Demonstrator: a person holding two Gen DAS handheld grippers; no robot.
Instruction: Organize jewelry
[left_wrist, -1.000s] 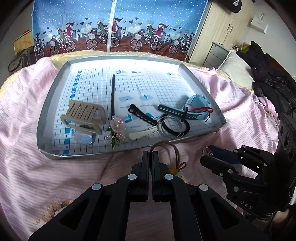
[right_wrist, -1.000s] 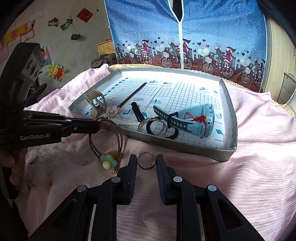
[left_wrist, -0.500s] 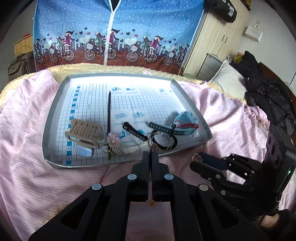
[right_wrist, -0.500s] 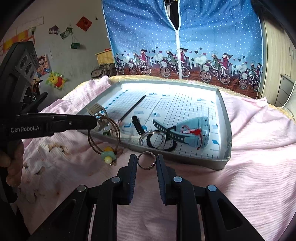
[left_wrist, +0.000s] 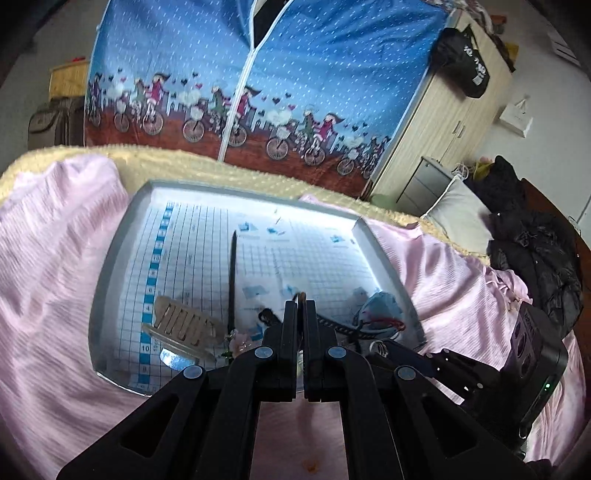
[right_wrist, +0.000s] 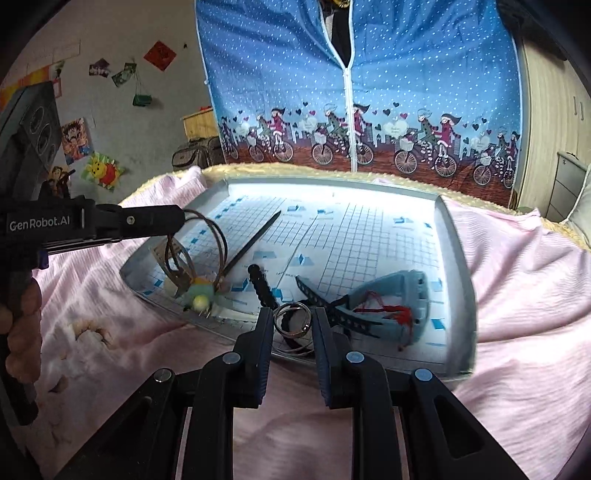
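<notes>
- Your brown hair tie (right_wrist: 207, 240) with its green-and-yellow charm (right_wrist: 199, 295) dangles above the tray's (right_wrist: 456, 258) near-left corner.
- Your metal ring (right_wrist: 293, 318) hangs upright over the tray's near edge.

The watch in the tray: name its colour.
Light blue watch, black strap; clearest in right wrist view.

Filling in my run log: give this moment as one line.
left hand-held gripper: shut on brown hair tie | right hand-held gripper: holds silver key ring | both over grey tray
</notes>
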